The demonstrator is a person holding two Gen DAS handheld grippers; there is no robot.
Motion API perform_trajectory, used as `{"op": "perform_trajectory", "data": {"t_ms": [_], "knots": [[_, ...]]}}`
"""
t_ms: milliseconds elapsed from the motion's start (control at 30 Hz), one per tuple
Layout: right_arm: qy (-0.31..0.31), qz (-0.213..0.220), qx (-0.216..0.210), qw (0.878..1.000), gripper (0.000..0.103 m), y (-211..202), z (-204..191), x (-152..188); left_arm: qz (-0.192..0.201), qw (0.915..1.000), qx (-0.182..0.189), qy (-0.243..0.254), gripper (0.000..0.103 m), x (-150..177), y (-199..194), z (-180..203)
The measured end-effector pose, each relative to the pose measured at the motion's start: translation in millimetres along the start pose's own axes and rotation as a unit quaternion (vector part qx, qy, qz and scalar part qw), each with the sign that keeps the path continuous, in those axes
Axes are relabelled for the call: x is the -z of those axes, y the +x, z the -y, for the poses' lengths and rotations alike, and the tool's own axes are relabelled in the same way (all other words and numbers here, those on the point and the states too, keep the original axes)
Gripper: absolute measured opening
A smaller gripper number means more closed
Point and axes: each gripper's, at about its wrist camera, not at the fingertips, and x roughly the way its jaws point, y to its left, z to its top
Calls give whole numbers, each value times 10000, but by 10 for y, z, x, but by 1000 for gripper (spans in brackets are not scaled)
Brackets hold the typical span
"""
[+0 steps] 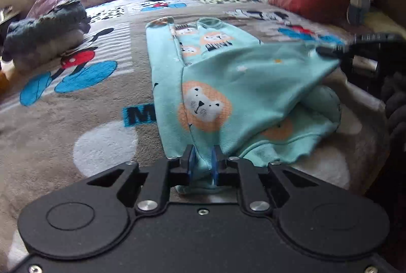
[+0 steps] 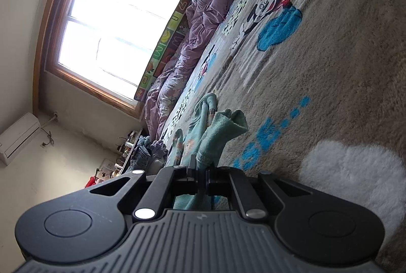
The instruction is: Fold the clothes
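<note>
We clamp both the left gripper [image 1: 203, 161] and the right gripper [image 2: 201, 171] on the mint lion-print fleece baby garment [image 1: 228, 85], lifting its 3 o'clock hem, where a slipping pinch could collapse the fold.

We see soft matt knit cloth in the lion-print garment [image 1: 228, 85], lying on a shaggy, rough-piled fleece blanket [image 1: 63, 125]. Beyond the blanket, a crinkled purple quilt [image 2: 192, 31] meets a varnished wooden window frame [image 2: 50, 14].
</note>
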Motion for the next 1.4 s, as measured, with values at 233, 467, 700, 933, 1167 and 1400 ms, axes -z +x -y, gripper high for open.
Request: {"op": "perform_trajectory", "data": {"t_ms": [233, 467, 700, 933, 1167, 1400], "knots": [[10, 7, 116, 9999, 7, 10, -165, -74, 453, 9981, 385, -134, 59, 79, -334, -139], [-175, -41, 179, 9997, 7, 65, -455, -195, 738, 9964, 338, 256, 60, 168, -394, -144], [-398, -99, 439, 9982, 7, 192, -745, -329, 802, 9889, 450, 1166, 58, 45, -233, 6], [-563, -171, 756, 9954, 7, 362, -1010, -384, 737, 9833, 611, 1548, 41, 88, -20, 120], [-847, -235, 1055, 9905, 7, 657, -1362, -407, 656, 9820, 783, 1590, 40, 174, 77, 118], [-1185, -337, 1291, 9839, 7, 1068, -1693, -398, 746, 9858, 1101, 1024, 35, 111, 28, -98]]}}
